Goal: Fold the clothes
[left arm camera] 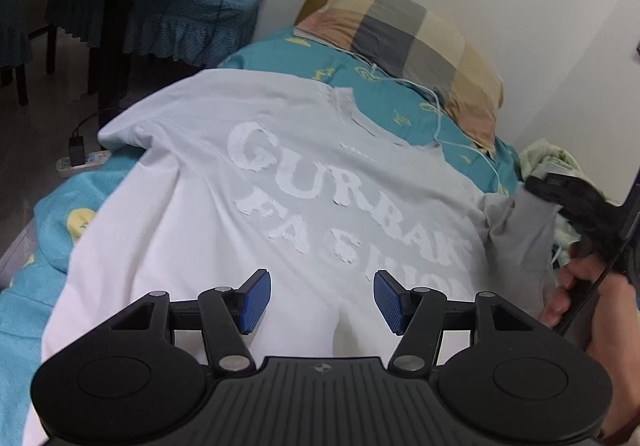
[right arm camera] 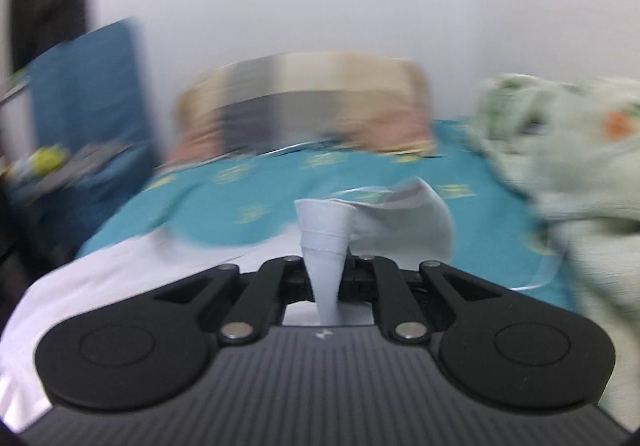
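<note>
Right gripper (right arm camera: 325,270): our jaws clamp the sleeve (right arm camera: 326,242).
Left gripper (left arm camera: 321,302): our jaws stand apart over the white T-shirt (left arm camera: 248,198).
T-shirt: spread on the bed (left arm camera: 384,98); pillow (left arm camera: 404,42) at one o'clock.

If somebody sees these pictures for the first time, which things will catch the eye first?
First the white T-shirt with large raised letters, spread over the teal bedsheet. Next, the right gripper, shut on a bunched piece of that shirt. Then the checked pillow by the wall, beyond the shirt.
</note>
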`<action>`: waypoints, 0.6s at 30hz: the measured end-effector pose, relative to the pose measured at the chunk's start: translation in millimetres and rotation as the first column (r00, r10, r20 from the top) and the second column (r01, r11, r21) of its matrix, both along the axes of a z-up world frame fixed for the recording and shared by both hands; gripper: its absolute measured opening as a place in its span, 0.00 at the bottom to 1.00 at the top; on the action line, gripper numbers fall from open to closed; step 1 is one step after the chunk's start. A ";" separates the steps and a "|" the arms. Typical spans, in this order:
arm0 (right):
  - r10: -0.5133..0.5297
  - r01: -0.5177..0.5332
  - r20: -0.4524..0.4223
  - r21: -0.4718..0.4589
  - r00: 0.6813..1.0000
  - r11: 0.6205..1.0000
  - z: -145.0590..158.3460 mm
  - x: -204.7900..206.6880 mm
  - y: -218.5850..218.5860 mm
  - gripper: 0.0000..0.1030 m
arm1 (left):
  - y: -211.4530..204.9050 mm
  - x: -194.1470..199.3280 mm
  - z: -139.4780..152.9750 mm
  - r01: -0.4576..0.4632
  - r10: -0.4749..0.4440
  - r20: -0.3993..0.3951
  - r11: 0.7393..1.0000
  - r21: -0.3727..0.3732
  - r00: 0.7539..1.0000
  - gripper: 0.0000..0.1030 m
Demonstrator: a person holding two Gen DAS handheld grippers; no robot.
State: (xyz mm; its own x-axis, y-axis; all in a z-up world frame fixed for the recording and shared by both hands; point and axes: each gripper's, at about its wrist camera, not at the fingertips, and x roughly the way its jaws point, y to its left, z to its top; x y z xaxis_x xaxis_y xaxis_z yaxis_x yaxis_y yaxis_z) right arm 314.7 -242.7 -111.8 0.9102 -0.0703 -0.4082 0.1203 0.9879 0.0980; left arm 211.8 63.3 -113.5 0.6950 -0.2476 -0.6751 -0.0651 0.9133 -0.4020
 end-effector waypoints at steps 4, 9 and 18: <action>0.144 -0.146 -0.131 -0.005 0.981 0.989 -37.8 16.9 61.9 0.10 | 16.3 1.4 1.2 -0.055 0.055 -0.003 0.998 -0.027 0.998 0.58; 0.198 -0.206 -0.210 -0.017 0.957 0.978 -76.7 20.1 85.7 0.11 | 23.9 2.7 1.8 -0.077 0.077 -0.004 0.996 -0.050 0.997 0.58; 0.312 -0.297 -0.170 0.107 0.935 0.949 -40.4 -18.4 67.5 0.69 | 18.0 3.3 4.6 -0.053 0.055 0.031 0.996 -0.072 0.998 0.59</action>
State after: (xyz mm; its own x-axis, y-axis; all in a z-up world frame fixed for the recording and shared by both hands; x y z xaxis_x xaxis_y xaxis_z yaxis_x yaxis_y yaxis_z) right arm 296.3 -175.2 -152.2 0.7926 0.2373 -0.5617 -0.1623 0.9700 0.1809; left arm 215.2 81.3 -108.9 0.7299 -0.2561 -0.6337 -0.0992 0.8776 -0.4690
